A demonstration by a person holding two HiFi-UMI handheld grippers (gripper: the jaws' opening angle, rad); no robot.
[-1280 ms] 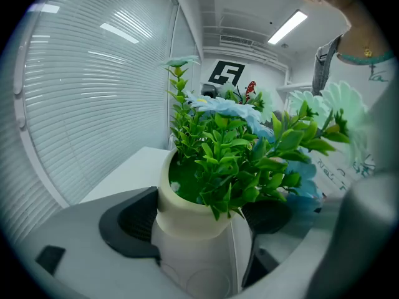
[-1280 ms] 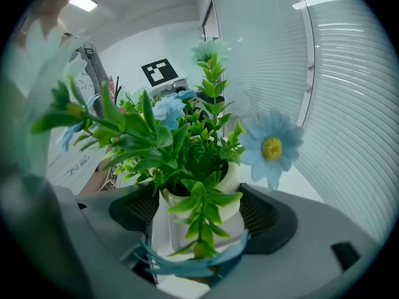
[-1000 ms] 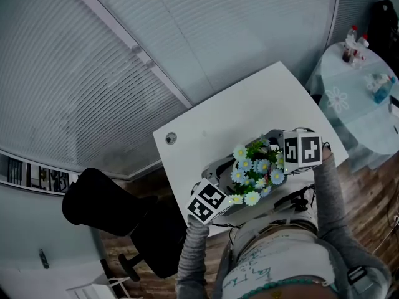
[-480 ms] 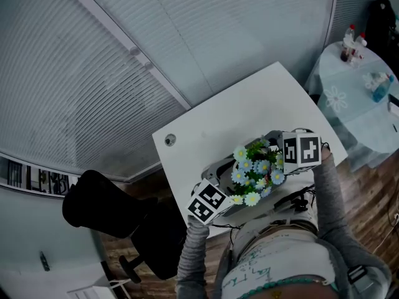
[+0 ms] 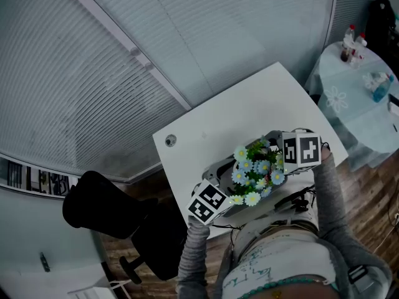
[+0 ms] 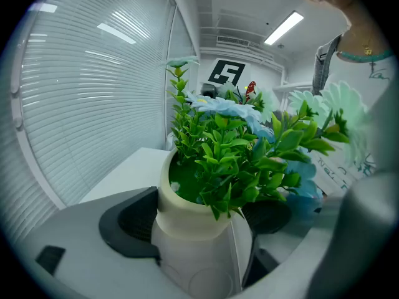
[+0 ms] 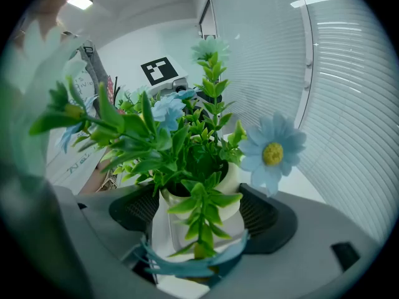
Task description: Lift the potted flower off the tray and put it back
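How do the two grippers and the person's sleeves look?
The left gripper and right gripper have light grey bodies with dark ribbed pads. Each carries a white cube with black square markers. The sleeves are grey and long.

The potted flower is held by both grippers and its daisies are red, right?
Not quite: the daisies are pale blue with yellow centres, as the right gripper view shows. The left gripper and the right gripper do both clamp the white pot.
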